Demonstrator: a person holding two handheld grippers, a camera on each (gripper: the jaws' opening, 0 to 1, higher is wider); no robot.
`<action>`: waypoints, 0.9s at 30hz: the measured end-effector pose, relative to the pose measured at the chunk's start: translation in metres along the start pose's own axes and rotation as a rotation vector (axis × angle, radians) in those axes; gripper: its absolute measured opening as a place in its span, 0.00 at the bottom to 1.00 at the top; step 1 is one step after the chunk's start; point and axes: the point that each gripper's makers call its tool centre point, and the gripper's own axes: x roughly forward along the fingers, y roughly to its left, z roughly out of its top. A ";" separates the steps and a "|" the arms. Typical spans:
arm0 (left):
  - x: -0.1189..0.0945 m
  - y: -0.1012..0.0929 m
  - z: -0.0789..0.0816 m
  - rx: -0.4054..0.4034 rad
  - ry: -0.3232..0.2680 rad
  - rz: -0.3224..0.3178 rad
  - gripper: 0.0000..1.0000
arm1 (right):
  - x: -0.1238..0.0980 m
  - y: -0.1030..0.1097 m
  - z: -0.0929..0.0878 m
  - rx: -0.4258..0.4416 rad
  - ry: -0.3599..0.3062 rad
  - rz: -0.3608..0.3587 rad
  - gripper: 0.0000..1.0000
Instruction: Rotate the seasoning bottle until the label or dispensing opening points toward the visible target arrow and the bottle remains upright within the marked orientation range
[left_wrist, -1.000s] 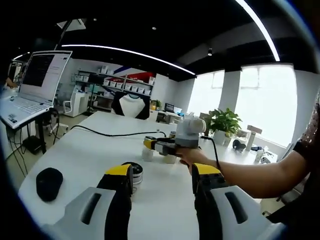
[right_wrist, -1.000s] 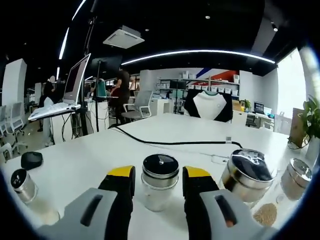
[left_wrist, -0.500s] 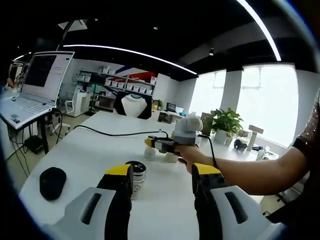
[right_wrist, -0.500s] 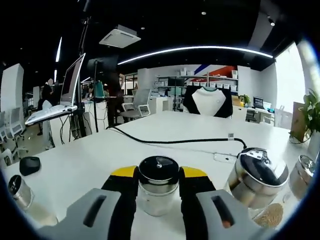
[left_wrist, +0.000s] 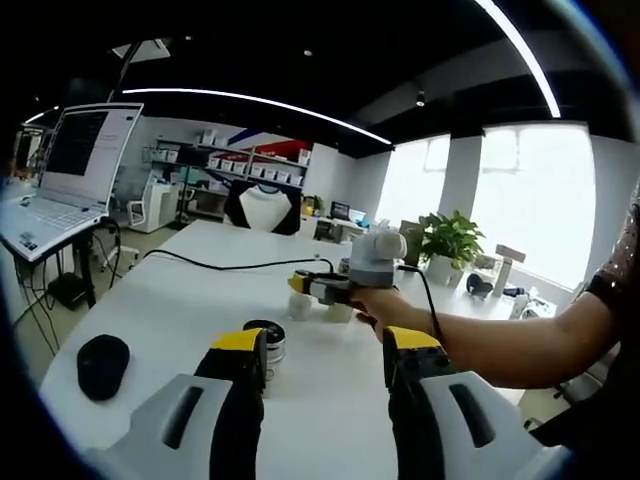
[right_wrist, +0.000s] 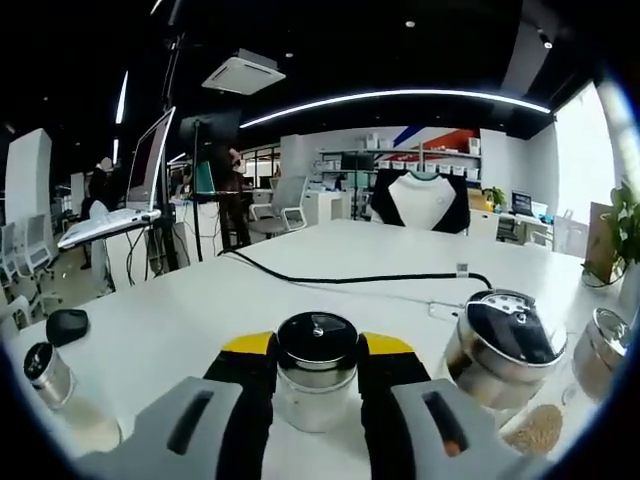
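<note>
Squeezing the seasoning bottle (right_wrist: 316, 372) on both glass sides with the right tool (right_wrist: 316, 375), just left of the big shiny jar (right_wrist: 503, 345) on the white surface (right_wrist: 180, 320). Probably being light, hard, slippery glass, breaking easily. Holding low on the body, not the lid. Left tool (left_wrist: 325, 375) hanging open, gripping nothing.

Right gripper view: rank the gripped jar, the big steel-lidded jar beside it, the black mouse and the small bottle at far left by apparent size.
1. Steel-lidded jar
2. Gripped jar, close behind; it is nearer the camera, so unsure
3. Small bottle and black mouse look alike
</note>
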 end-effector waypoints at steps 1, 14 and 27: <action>0.001 -0.002 0.000 0.001 0.001 -0.003 0.49 | -0.001 0.001 0.000 -0.002 0.000 0.006 0.29; 0.004 -0.030 -0.008 0.032 0.024 -0.043 0.49 | -0.042 0.027 0.003 -0.025 -0.036 0.121 0.29; 0.031 -0.073 -0.041 0.061 0.111 -0.152 0.49 | -0.103 0.025 -0.004 -0.013 -0.048 0.183 0.29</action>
